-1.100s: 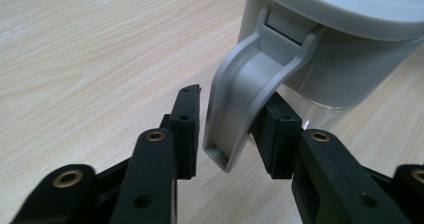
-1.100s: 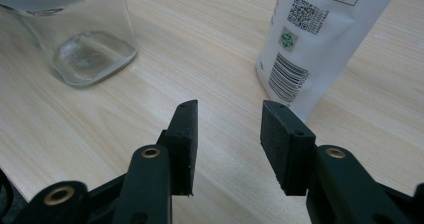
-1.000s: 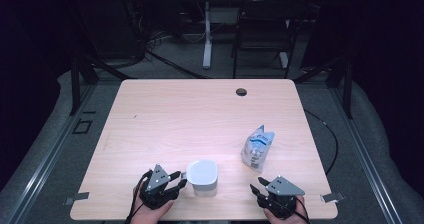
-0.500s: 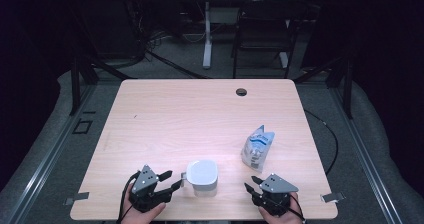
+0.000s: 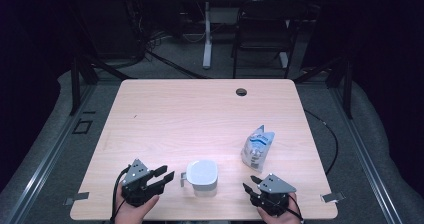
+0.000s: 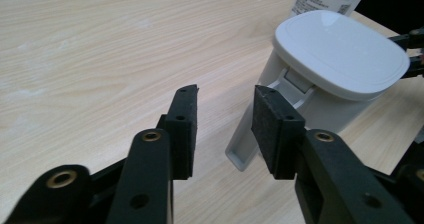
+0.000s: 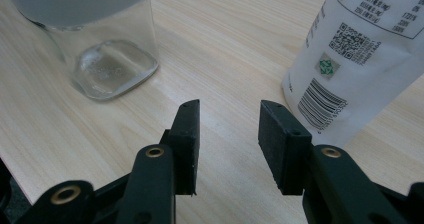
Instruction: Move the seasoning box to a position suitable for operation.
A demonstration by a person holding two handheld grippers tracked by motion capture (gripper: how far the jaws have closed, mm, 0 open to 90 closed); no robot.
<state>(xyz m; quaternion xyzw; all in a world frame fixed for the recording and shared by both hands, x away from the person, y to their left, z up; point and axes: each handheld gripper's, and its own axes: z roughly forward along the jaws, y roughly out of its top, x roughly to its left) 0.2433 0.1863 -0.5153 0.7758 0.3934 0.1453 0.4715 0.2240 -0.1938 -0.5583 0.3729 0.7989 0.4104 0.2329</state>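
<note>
White-lidded jar (image 5: 202,175) stands on the worktop (image 5: 200,114) at 6 o'clock, handle toward the left hand-held gripper (image 5: 169,178). Its jaws have just been closing, gap empty, handle just beyond one pad. Right hand-held gripper (image 5: 251,183), jaws apart and empty, sits at 6 o'clock of the pouch (image 5: 257,146).

Jar (image 5: 202,175) on table (image 5: 200,114) btwn tools; pouch (image 5: 257,147) right of jar, behind.

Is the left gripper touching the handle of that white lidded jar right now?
Apart. In the left gripper view the left gripper has open jaws, and the jar's handle sits just beyond the pads with bare table showing between them.
</note>
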